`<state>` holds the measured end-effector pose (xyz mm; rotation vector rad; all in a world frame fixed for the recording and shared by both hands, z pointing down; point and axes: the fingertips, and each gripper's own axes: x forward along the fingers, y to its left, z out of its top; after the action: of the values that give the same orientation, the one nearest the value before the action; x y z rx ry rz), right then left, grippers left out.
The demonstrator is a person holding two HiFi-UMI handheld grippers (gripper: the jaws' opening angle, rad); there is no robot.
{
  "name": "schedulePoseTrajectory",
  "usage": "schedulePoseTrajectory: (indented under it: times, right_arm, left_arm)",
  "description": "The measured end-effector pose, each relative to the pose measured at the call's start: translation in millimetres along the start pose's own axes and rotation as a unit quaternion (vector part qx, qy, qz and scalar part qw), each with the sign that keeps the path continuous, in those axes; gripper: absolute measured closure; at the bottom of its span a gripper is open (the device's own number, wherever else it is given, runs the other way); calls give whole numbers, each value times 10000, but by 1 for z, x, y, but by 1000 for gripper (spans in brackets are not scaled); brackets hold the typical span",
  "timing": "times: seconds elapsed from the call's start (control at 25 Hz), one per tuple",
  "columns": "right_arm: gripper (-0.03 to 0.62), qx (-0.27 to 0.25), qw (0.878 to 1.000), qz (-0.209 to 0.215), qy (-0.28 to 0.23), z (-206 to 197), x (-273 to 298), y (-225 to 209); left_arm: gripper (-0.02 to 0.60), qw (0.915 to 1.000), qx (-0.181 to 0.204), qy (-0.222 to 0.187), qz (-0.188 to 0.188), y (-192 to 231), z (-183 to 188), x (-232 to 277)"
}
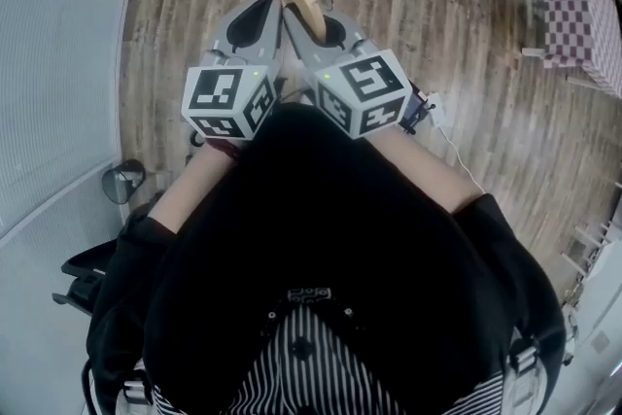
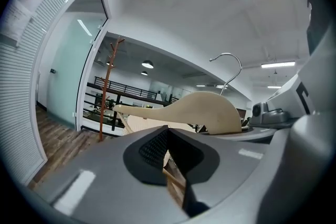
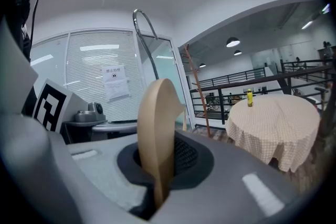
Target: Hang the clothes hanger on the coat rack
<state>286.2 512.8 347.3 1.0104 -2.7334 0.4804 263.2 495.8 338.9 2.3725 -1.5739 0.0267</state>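
Bare wooden floor [image 1: 175, 24] lies open ahead of both grippers. A table [image 3: 278, 120] with a checked cloth stands to the right, and a blind-covered partition [image 2: 21, 92] closes off the left. The coat rack [image 2: 104, 93], a thin reddish pole with short pegs, stands well apart, beyond the doorway.

The hanger [image 3: 157, 123] is pale, smooth wood with a curved metal hook [image 3: 144, 34] rising from its top. The right gripper [image 3: 160, 150] pinches its thick middle edge-on. The left gripper [image 2: 169, 134] sits just beside it, its jaws nearly together on the hanger's thin lower bar.
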Motion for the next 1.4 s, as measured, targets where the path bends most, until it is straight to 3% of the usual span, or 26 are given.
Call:
schedulePoseTrajectory:
  times: [0.32, 0.84, 1.4]
  right_arm:
    - [592, 25, 9997, -249, -38, 21, 72, -11]
    - [592, 20, 9990, -453, -16, 48, 170, 8]
    - [592, -81, 9996, -113, 229, 47, 227, 23]
  left_arm:
    - [581, 9998, 96, 89, -168, 65, 18, 33]
    - [580, 9993, -15, 85, -351, 164, 44, 49]
    - [580, 9999, -83, 130, 12, 224, 43, 50]
